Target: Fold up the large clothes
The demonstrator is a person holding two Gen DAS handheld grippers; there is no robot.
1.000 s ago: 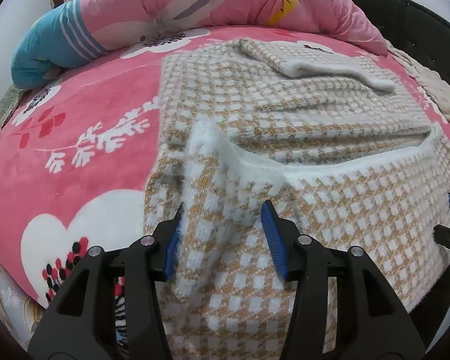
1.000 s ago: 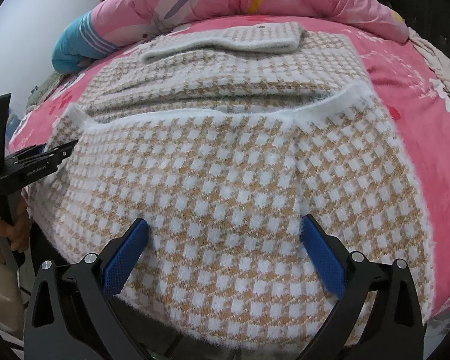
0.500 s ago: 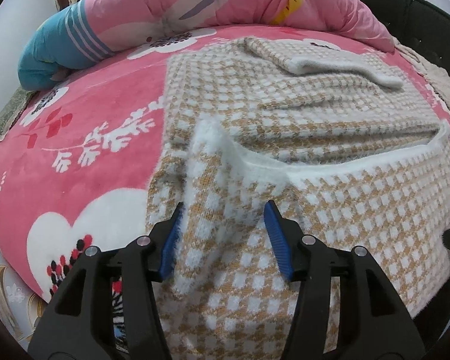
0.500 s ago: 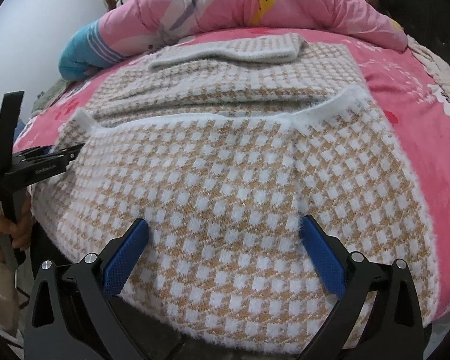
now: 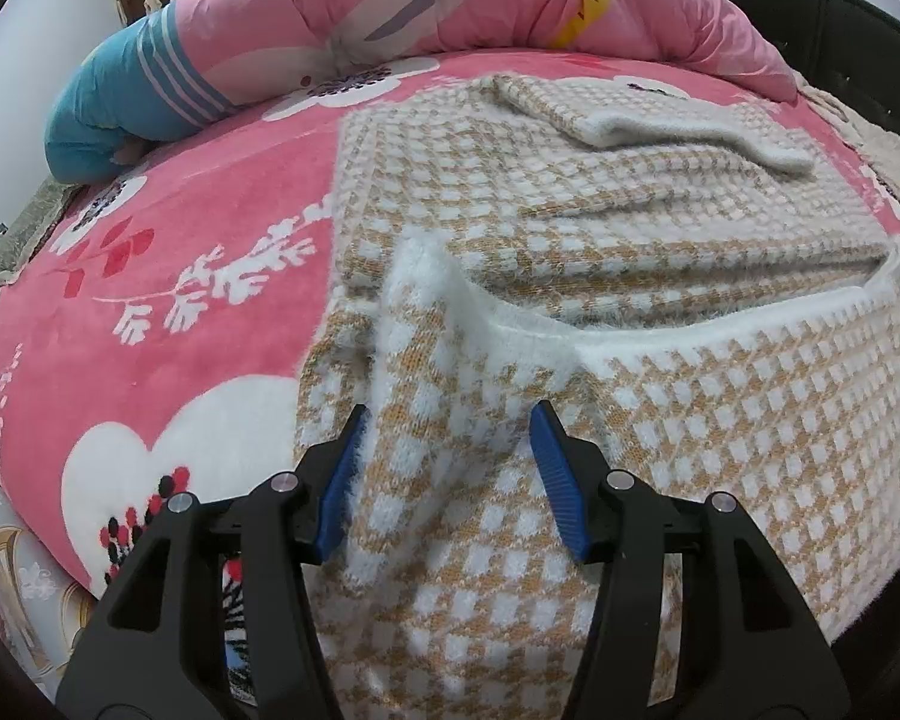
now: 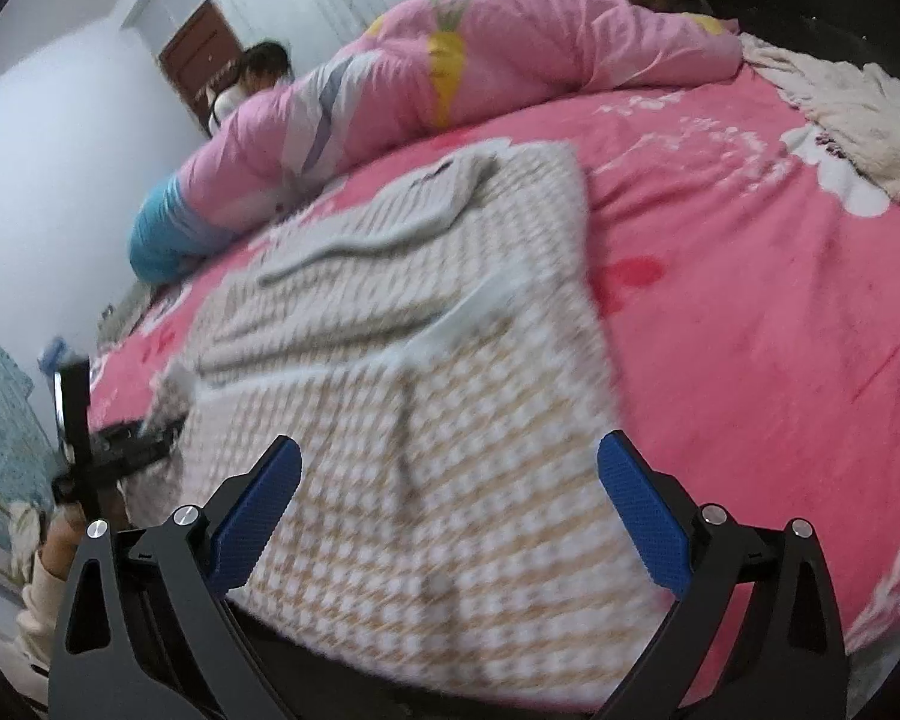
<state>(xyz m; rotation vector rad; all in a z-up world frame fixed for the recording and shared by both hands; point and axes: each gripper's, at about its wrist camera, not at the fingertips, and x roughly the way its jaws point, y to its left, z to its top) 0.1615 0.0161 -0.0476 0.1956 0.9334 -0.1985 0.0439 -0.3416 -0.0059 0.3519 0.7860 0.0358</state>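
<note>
A tan-and-white checked knit sweater (image 5: 660, 276) lies on the pink bed, its near part folded back over itself with a white fuzzy hem across the middle. It also shows in the right wrist view (image 6: 426, 420), blurred. My left gripper (image 5: 447, 456) is open, its blue pads either side of a raised ridge of the sweater's near left corner. My right gripper (image 6: 450, 516) is wide open and empty above the sweater's near edge. The left gripper (image 6: 120, 450) shows at the sweater's left edge in the right wrist view.
A pink floral blanket (image 5: 150, 312) covers the bed. A rolled pink and blue quilt (image 5: 342, 30) lies along the far side. A cream fleece (image 6: 840, 114) lies at the far right. A person (image 6: 252, 78) is behind the quilt near a door.
My right gripper has pulled back and swung, so its view now tilts and blurs and shows more of the bed. My left gripper stays open around the same ridge of fabric.
</note>
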